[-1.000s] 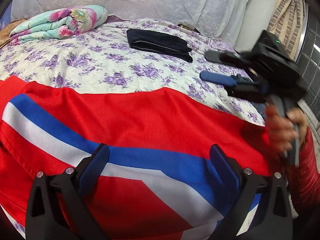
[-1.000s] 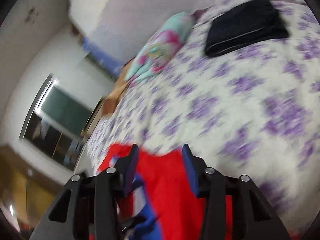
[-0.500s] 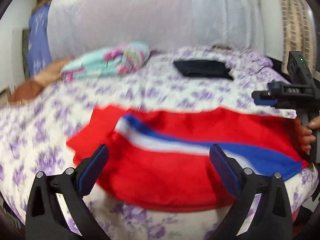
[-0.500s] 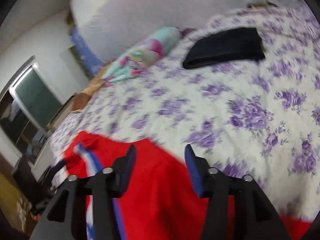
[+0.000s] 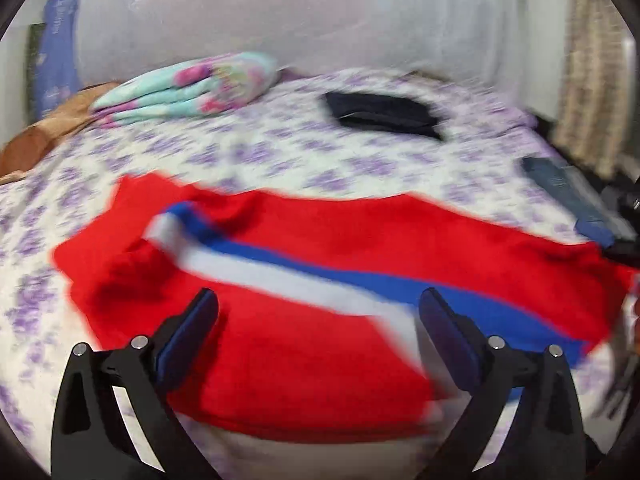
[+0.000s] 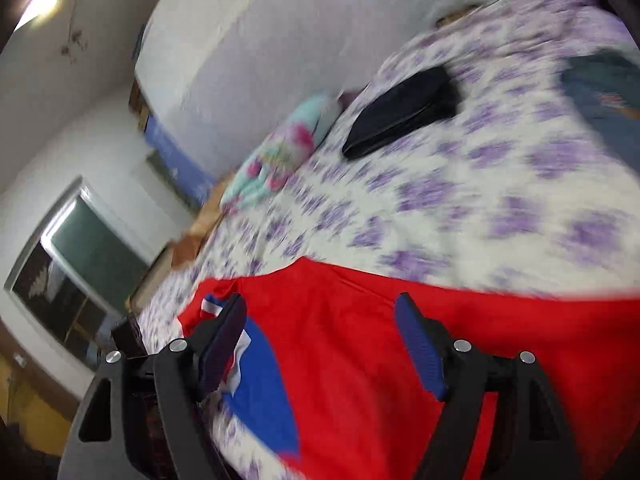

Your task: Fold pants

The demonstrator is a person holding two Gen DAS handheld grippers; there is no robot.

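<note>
Your red pants (image 5: 320, 272), with their blue and white stripe, lie spread lengthwise across the near part of the bed (image 5: 280, 156), probably so the legs can be brought together along that stripe. Your left gripper (image 5: 318, 320) hangs above the middle of them, fingers wide apart and holding nothing. Your right gripper (image 6: 320, 336) hangs over one end, fingers likewise spread and empty. Farther back sit a folded dark garment (image 5: 382, 117) and a flowered quilt (image 5: 188, 86), both well apart from the pants, so nothing blocks the fold.
</note>
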